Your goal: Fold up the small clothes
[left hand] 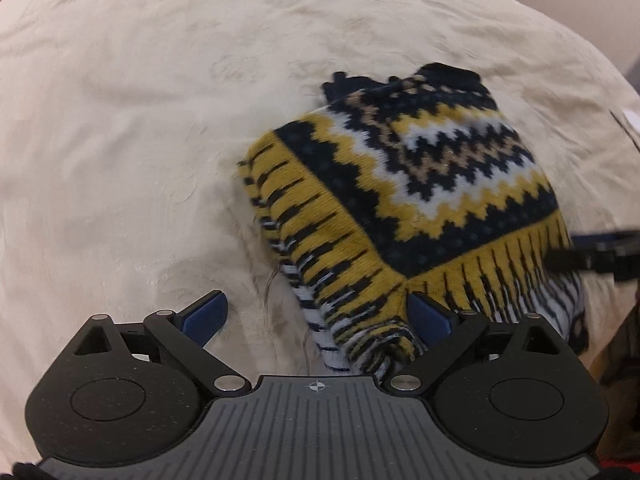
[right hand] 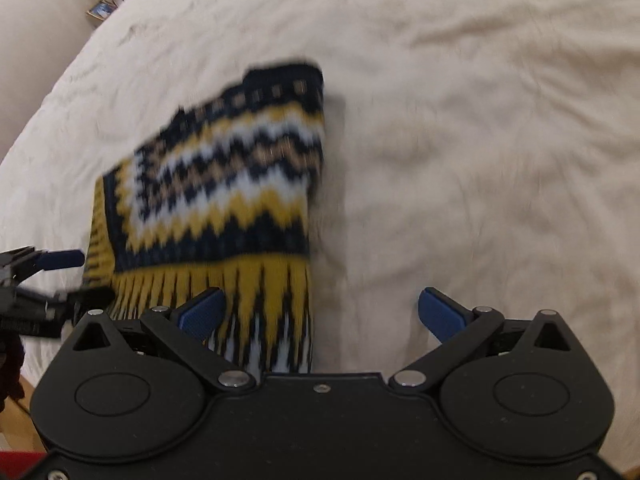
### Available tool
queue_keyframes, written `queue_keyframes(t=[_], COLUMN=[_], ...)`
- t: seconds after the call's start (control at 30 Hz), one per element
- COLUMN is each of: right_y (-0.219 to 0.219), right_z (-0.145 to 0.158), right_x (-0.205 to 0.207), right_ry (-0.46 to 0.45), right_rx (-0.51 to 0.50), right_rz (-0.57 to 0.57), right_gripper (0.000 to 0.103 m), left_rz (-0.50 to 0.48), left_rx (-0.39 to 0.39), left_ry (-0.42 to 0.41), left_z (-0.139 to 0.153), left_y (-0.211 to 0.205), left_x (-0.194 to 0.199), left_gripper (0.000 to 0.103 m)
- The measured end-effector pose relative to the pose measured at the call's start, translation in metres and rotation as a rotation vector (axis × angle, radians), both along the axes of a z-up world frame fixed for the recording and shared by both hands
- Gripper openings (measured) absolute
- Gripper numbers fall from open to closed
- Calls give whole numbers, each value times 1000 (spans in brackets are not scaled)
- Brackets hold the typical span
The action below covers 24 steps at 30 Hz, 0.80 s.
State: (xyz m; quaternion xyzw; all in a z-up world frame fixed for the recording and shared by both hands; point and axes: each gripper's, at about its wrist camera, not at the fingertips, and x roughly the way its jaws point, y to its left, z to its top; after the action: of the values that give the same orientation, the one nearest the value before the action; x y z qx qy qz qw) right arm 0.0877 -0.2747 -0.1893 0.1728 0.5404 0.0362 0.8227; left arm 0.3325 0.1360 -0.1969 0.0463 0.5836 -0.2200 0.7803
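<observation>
Sweater [left hand: 400, 184], navy-yellow-white knit, folded on cream bedsheet [left hand: 120, 120]. Left gripper [left hand: 316, 312] wide open, sweater hem between fingers, ungripped. Right gripper [right hand: 320, 312] wide open, empty.

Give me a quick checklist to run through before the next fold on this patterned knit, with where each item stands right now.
1. Both grippers open: ok. The left gripper and the right gripper both have their jaws spread wide.
2. Knit garment resting on the cream bedcover: ok.
3. Garment lying flat: not ok. Its near edge is bunched and rolled by the left gripper.
4. Fabric between the jaws for a grasp: ok. The yellow fringe edge sits between the right gripper's pads.
5. Grippers apart from each other: ok. Each shows only at the edge of the other's view.
6. Fold lines square: cannot tell, the right wrist view is blurred.
</observation>
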Motion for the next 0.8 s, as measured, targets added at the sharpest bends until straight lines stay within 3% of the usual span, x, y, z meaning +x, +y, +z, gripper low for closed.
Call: queue_keyframes(t=[0.17, 0.57, 0.8], right_y=[16, 41, 19], right_z=[0, 9, 51], right_x=[-7, -47, -84], right_ry=[-1, -71, -233], right_rx=[-10, -43, -16], right_rz=[72, 362, 256], right_gripper=[103, 103, 103], left_rz=[36, 287, 331], left_rx=[11, 95, 75], left_ry=[-7, -104, -188], left_z=[0, 43, 96], left_y=[4, 13, 5], left_x=[-2, -38, -72], left_gripper=[103, 102, 102])
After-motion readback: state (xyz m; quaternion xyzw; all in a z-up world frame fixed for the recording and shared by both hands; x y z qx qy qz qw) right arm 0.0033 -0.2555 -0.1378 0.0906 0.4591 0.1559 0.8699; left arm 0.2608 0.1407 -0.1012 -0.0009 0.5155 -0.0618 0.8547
